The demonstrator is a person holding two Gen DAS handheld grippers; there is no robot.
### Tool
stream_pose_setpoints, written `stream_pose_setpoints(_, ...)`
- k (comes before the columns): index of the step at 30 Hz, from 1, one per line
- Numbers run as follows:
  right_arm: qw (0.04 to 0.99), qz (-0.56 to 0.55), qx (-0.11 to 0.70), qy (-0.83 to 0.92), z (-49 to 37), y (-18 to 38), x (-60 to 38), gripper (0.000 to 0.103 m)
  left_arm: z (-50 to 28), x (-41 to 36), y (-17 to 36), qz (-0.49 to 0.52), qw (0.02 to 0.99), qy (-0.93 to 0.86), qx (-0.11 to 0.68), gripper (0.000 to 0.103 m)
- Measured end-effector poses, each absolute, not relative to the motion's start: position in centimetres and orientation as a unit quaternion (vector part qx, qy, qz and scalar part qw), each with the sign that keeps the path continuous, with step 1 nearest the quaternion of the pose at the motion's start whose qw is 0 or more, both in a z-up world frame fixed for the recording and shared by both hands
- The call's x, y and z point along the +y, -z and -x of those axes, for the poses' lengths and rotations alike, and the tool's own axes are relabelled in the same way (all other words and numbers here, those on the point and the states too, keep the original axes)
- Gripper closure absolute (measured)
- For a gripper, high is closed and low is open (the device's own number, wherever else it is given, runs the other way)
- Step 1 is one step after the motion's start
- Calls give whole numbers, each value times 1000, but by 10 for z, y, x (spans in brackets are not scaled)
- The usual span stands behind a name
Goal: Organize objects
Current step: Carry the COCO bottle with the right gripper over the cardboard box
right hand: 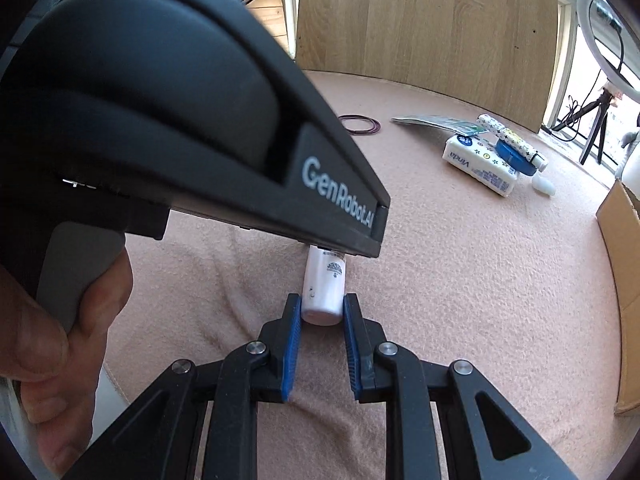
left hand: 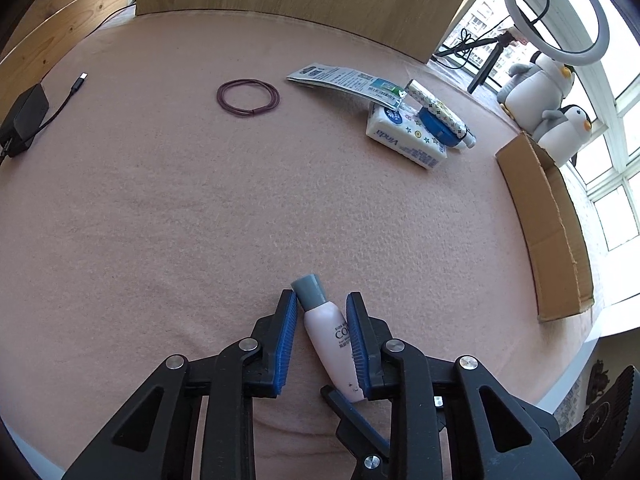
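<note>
1. A pale pink plastic bottle with a grey cap (left hand: 326,336) lay on its side on the pink felt-like table cover (left hand: 160,220), near the front edge.
2. The left gripper (left hand: 322,306) had its blue ribbed pads on both sides of the bottle's upper body, close under the cap. The right-side pad touched the bottle, but I could not tell if the other pad pressed it also.
3. The right gripper (right hand: 322,306) was closed narrowly on the bottle's flat bottom end, with both blue pads against it.
4. A person's hand (right hand: 60,340) held the grey handle of the left gripper.
5. Farther away lay a white tissue pack (left hand: 404,138), with a round blue tin (left hand: 438,124) and a patterned folded umbrella (left hand: 440,112) on it.
6. A printed leaflet (left hand: 336,80) leaned on that pack, and a dark red loop of cord (left hand: 248,98) lay well apart.
7. A brown cardboard box (left hand: 548,232) stood at the right edge of the table.
</note>
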State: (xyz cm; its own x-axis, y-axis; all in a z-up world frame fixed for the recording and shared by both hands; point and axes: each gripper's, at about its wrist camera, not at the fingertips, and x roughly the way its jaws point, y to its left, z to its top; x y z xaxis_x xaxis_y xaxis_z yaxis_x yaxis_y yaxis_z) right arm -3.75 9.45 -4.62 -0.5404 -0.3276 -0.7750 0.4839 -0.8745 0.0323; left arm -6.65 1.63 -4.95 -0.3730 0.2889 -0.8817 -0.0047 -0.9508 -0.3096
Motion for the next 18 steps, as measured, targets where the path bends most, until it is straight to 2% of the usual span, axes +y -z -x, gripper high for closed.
stream_pose_setpoints(9,224,-398,83,886,43,24,108,85,66,24,17,527,97,-836,-115,75)
stream_pose_setpoints(18,210,-345,65,913,52,-28,131,85,70,35,-50,473,115,-868,-102,75)
